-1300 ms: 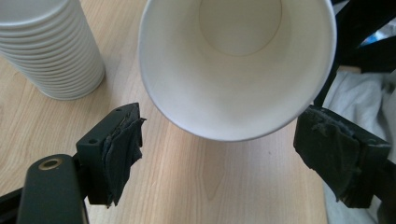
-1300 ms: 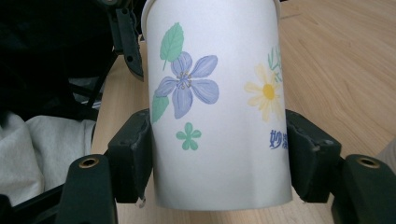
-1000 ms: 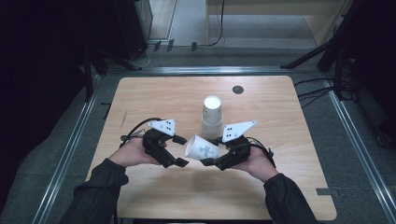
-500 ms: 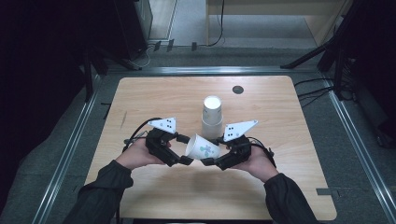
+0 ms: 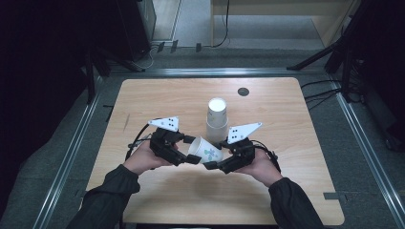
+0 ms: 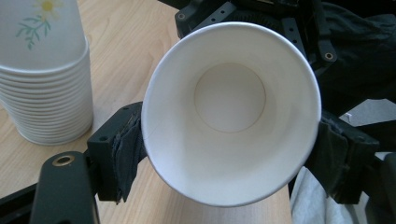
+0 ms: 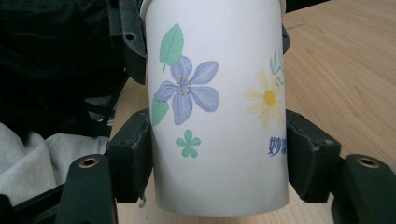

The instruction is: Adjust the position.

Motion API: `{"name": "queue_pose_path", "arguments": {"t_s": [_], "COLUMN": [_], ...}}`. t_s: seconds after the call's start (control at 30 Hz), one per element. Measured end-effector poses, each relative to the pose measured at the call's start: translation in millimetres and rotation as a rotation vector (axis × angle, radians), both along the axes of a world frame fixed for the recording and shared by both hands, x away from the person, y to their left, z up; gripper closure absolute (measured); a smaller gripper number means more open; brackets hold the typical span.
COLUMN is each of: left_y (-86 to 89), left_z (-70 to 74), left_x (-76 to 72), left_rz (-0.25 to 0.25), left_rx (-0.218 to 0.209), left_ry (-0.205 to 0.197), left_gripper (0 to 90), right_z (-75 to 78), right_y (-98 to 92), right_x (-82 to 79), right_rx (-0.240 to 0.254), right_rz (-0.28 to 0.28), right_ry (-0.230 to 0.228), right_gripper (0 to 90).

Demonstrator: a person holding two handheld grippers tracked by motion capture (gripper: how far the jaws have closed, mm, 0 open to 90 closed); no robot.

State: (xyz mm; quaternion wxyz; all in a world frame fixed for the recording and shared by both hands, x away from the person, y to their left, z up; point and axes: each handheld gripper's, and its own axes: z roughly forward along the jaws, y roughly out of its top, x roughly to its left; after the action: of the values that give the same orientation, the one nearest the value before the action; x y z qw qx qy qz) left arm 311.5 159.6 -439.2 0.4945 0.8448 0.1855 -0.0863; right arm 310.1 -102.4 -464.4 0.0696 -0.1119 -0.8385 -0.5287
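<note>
A white paper cup (image 5: pixel 205 150) with printed flowers lies on its side in the air between my two grippers, above the table's near middle. My right gripper (image 5: pixel 218 155) is shut on the cup's lower body (image 7: pixel 217 116), with a pad (image 7: pixel 133 154) pressed against each side. My left gripper (image 5: pixel 192 150) faces the cup's open mouth (image 6: pixel 231 116). Its jaws have just been closing, and its pads (image 6: pixel 126 154) now touch the rim on both sides. The cup's inside is bare.
A tall stack of matching paper cups (image 5: pixel 217 119) stands upside down just behind the grippers, close to the left one (image 6: pixel 44 93). A small dark disc (image 5: pixel 243 91) sits near the far edge of the wooden table (image 5: pixel 286 191). Metal rails run along both sides.
The left gripper's jaws have drawn in onto the cup's rim. Both hands and the cup stay where they were.
</note>
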Motion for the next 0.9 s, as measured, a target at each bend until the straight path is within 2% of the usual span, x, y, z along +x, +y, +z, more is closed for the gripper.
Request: {"name": "queue_pose_path", "arguments": {"t_s": [0.27,0.77,0.9], "left_y": [-2.3,0.7,2.4], "left_z": [-2.4,-1.3,0.0], "left_x": [-0.4,-1.2,-1.0], "left_rz": [-0.005,-0.014,-0.012], "left_rx": [0.002,0.013,0.004], "left_ry": [-0.001,-0.006,-0.007], "left_gripper": [19.5,25.7,26.0], "right_z": [-0.5,-1.1,-1.3], "right_y": [1.8,2.5,1.8], "right_x": [-1.1,-1.0,0.0], "right_rx": [-0.016,-0.021,-0.023], "right_rz": [0.005,0.008,-0.003], "right_ry": [-0.002,0.002,0.015], "right_gripper": [33.4,33.3,29.6]}}
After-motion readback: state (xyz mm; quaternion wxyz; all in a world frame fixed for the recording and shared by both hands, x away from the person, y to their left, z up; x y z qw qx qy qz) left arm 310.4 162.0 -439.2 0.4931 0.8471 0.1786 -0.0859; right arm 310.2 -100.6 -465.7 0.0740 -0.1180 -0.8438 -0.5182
